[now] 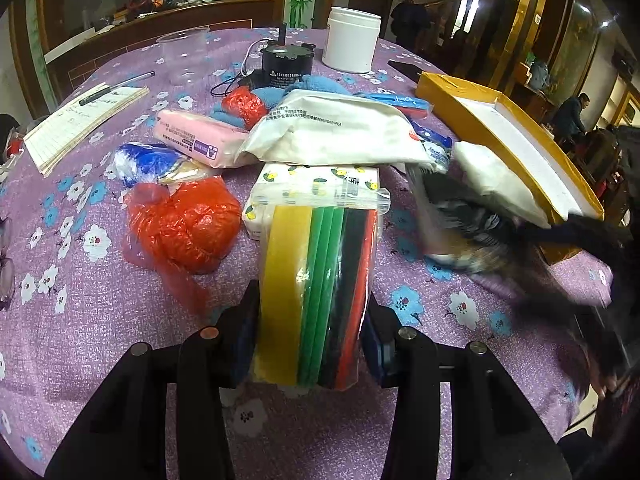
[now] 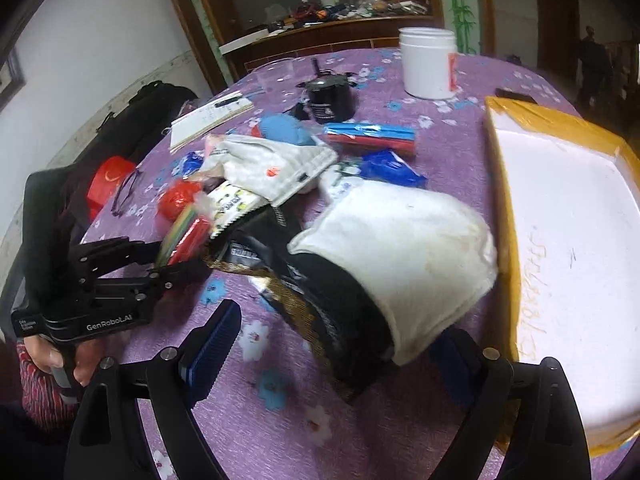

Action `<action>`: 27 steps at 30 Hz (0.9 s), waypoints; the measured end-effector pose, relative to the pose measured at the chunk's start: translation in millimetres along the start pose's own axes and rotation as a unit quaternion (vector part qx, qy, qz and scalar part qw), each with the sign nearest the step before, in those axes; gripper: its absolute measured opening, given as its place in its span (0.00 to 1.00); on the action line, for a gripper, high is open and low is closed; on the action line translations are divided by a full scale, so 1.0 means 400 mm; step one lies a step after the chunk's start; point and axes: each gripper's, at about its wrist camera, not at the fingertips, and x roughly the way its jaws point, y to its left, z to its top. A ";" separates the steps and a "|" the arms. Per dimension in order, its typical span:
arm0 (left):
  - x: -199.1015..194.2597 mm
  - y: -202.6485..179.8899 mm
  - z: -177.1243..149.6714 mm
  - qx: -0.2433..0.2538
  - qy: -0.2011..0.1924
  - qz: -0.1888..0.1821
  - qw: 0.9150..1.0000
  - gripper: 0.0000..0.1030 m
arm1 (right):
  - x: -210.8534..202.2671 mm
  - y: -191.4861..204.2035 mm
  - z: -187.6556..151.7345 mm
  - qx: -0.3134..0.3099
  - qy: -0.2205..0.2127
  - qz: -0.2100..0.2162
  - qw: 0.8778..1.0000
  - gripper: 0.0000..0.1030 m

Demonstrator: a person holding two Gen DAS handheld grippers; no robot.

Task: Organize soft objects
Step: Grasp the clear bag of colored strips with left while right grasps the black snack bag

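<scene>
Left tool point(image 1: 312, 340): clamped on a clear pack of coloured sheets point(image 1: 320, 292), lifted off the heap, likely bound for the yellow box point(image 1: 452, 108). Right tool point(image 2: 336, 352): jaws wide around a white-and-black cloth bundle point(image 2: 400, 248) beside the box, not visibly pressing. Desk point(image 1: 100, 320): purple floral cloth; cluttered room.

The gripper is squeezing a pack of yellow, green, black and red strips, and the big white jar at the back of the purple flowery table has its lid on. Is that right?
Not quite. The white jar has no lid; the right wrist view shows its open rim. The rest holds: in the left wrist view the left gripper squeezes the pack of coloured strips over the purple flowery tablecloth.
</scene>
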 end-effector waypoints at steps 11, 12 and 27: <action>0.002 -0.004 0.002 0.005 -0.002 0.007 1.000 0.42 | -0.033 0.085 -0.023 -0.079 0.004 0.056 0.995 0.86; 0.002 -0.005 0.002 0.006 -0.002 0.009 1.000 0.41 | -0.026 0.078 -0.020 -0.076 0.009 0.057 0.995 0.86; -0.015 0.007 -0.001 -0.007 -0.027 0.008 1.000 0.37 | 0.076 0.087 0.028 -0.080 0.018 -0.014 0.997 0.27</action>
